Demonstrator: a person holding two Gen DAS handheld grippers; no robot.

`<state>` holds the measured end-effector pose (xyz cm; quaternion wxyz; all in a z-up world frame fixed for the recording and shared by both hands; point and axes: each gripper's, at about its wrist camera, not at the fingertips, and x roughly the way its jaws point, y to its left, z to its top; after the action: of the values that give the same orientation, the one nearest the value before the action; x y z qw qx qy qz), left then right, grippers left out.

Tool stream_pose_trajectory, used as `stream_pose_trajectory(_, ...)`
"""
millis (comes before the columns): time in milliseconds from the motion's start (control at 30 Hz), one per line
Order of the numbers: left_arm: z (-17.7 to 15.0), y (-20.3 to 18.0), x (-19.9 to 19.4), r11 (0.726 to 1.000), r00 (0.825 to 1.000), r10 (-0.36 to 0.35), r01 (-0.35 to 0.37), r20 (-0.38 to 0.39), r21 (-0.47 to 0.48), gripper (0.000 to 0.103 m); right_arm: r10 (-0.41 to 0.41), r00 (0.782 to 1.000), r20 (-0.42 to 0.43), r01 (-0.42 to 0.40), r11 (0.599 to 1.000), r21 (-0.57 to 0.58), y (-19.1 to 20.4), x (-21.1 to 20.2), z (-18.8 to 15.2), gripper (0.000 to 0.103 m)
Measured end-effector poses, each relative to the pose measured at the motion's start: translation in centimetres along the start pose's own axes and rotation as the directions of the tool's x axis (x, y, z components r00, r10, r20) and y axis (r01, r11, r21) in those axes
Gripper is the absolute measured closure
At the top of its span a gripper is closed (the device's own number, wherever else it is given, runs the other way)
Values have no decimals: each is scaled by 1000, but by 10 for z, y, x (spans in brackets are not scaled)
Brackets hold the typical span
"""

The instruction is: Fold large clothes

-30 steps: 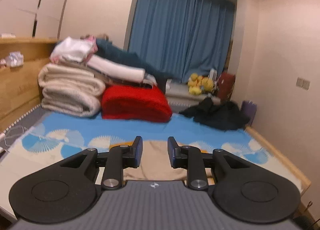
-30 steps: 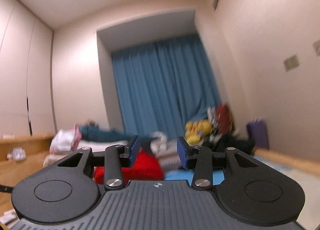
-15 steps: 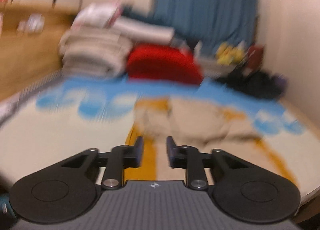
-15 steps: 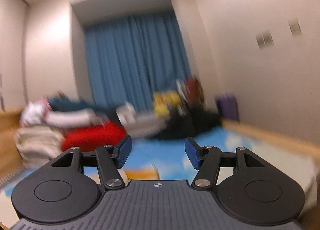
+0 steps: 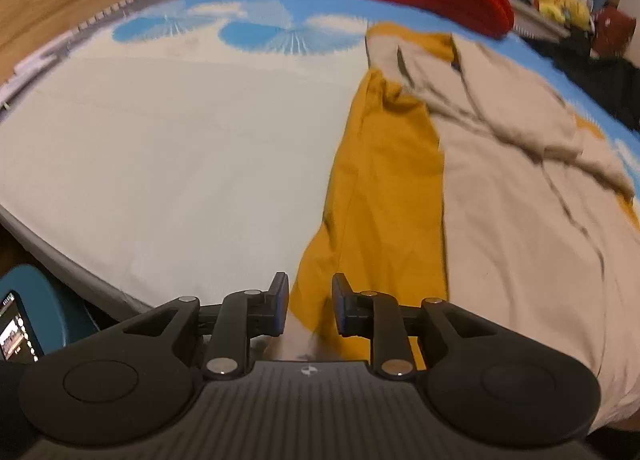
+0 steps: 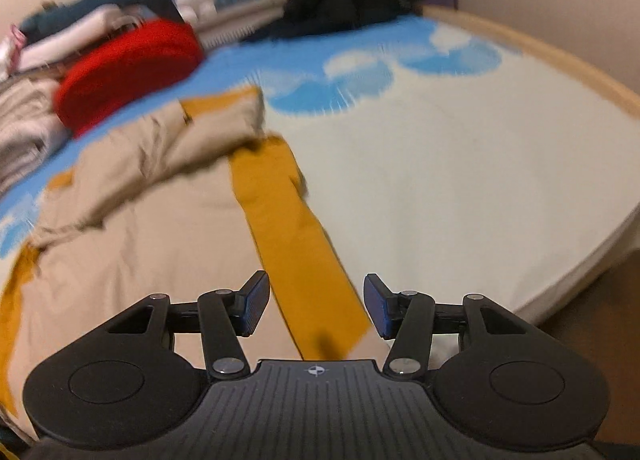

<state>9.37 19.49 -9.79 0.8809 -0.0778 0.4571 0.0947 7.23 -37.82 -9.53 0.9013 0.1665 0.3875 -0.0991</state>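
A large beige-and-mustard garment (image 5: 500, 188) lies spread on the bed (image 5: 168, 148), its near hem toward the person. The left tongs (image 5: 310, 308) hang over its near left mustard edge, jaws a little apart after just opening slightly, nothing gripped. The right tongs (image 6: 316, 310) hover above the garment's right mustard strip (image 6: 288, 228), jaws wider but just narrowing, pads clear of the cloth.

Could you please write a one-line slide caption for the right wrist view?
Open right gripper poised over the mustard edge of a beige garment spread on the bed.
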Motion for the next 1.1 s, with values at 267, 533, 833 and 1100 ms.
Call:
stream_pose_trajectory(267, -3, 11, 23, 998, 994, -9, 2, -111, -67, 66, -62, 990, -125, 65, 998, 23, -14, 31, -13, 49)
stream_pose_trajectory(533, -4, 11, 25, 997, 993, -23, 15, -112, -73, 66, -102, 977, -188, 106, 994, 15, -13, 45, -21, 49)
stream_pose_trajectory(833, -7, 1, 27, 1000, 995, 8, -9, -102, -12, 85, -110, 973, -202, 112, 994, -4, -9, 48, -24, 49)
stream_pose_trajectory(1100, -7, 4, 25, 999, 994, -14, 8, -112, -48, 89, -96, 977, -192, 100, 995, 10, -11, 43, -22, 78)
